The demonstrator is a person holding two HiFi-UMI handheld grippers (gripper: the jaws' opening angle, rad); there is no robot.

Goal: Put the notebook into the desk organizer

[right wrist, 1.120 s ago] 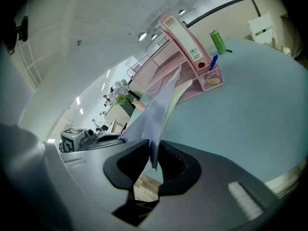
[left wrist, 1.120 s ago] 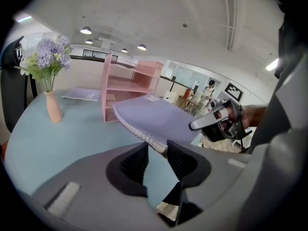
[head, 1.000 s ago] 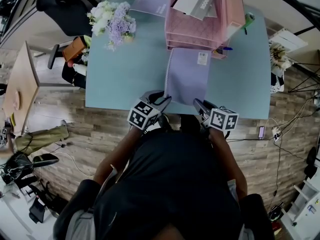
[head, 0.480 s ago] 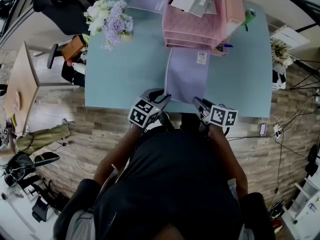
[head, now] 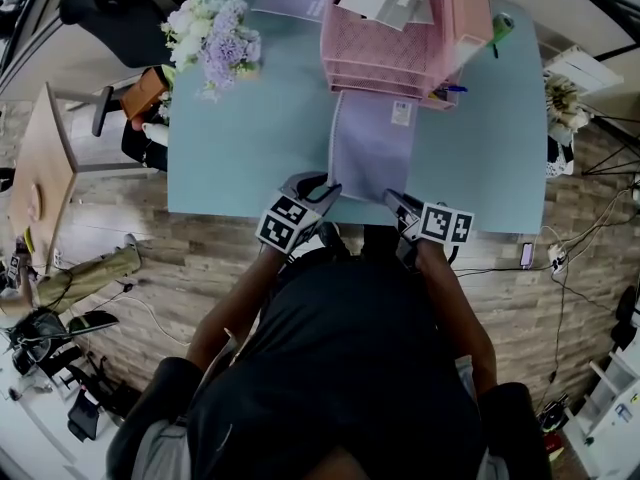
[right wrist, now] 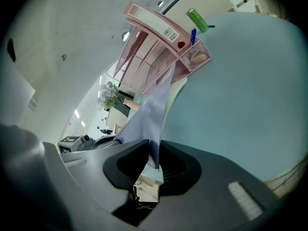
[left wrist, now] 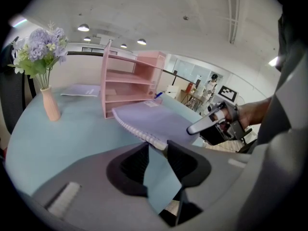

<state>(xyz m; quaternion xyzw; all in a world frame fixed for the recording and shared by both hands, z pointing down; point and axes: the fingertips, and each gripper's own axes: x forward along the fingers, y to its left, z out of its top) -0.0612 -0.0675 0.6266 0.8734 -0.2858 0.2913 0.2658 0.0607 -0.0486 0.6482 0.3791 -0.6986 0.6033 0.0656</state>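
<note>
Notebook [head: 372, 148] pinched by left gripper [head: 324, 191] and right gripper [head: 392, 199].
Jamming against the desk organizer [head: 368, 56] is risked by uneven pushing.

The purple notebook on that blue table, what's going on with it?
A person holds a tool in each hand. The left tool grips the notebook at its near spiral-bound corner, the right tool at the other near corner. The notebook's far end lies by the pink desk organizer at the back of the table, not yet in it.
</note>
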